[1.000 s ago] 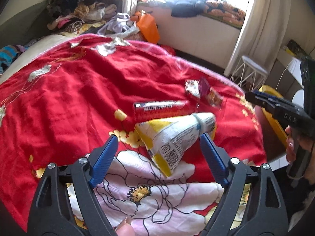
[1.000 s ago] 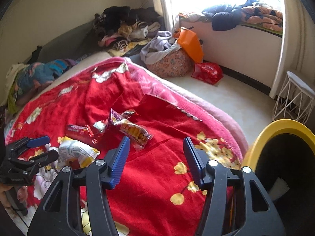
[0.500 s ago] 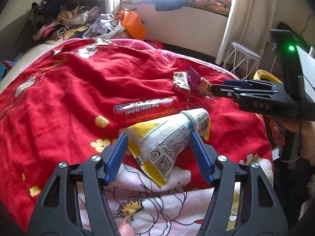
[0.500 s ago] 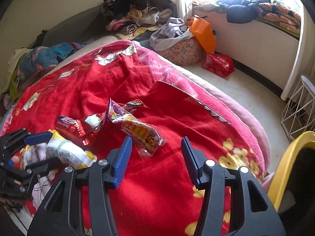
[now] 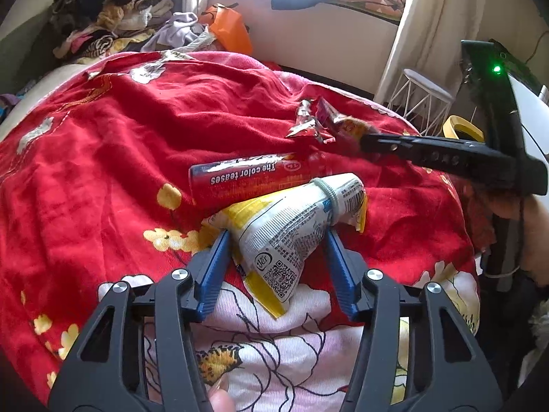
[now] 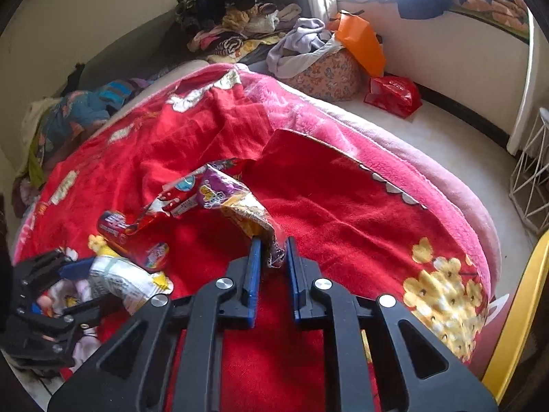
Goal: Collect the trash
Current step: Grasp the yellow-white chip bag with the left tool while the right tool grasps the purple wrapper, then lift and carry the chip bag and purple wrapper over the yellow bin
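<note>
On the red floral blanket (image 5: pixel 103 171) lies a white and yellow snack bag (image 5: pixel 291 226) tied with a band. My left gripper (image 5: pixel 276 237) straddles it, jaws closing, both blue pads touching its sides. Behind the bag lies a red tube wrapper (image 5: pixel 247 178). In the right wrist view my right gripper (image 6: pixel 272 243) is closing, its pads pinching the near end of a purple and yellow wrapper (image 6: pixel 223 195). A crumpled silver wrapper (image 5: pixel 305 127) lies beside that one. The left gripper (image 6: pixel 85 288) and the snack bag (image 6: pixel 116 281) show at the lower left.
A yellow bin (image 6: pixel 514 309) stands at the right of the bed, next to a white wire stool (image 5: pixel 422 99). Beyond the bed are a clothes pile (image 6: pixel 240 17), an orange bag (image 6: pixel 360 44) and a red bag (image 6: pixel 394 94) on the floor.
The left jaws have narrowed onto the snack bag. The right gripper has come down and forward to the purple and yellow wrapper and closed on its end.
</note>
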The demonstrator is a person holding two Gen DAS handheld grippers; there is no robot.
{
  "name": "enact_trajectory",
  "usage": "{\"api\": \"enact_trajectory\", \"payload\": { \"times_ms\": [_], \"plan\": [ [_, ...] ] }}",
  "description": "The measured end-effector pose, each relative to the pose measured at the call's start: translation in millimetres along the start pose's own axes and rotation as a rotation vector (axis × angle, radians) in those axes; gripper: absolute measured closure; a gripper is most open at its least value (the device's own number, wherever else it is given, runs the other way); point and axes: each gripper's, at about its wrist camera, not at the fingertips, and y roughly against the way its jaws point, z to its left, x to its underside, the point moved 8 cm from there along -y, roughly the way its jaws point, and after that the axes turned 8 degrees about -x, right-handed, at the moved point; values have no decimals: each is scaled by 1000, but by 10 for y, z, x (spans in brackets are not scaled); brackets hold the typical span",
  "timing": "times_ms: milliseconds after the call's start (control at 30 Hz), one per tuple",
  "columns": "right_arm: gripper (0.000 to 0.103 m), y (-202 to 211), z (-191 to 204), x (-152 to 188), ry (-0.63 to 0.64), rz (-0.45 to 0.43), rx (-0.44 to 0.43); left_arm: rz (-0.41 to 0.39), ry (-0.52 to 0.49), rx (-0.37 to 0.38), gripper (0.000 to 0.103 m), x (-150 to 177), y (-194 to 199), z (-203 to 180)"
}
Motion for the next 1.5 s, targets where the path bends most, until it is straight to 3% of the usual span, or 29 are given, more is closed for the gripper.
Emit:
{"api": "enact_trajectory", "payload": {
  "times_ms": [433,800,1167,1500],
  "plan": [
    [93,442,173,81,18,-54,-22,-2,9,-9,72,54,68,21],
    [93,884,253,73,11,-142,-29,-69,43,45,74,-108,431,-33],
    [93,1287,181,75,-9,-230,6,-159,13,98,74,-409,778,-400],
    [93,1619,-68,142,-80,-296,51,-180,-46,140,74,-473,870,-789]
  ]
}}
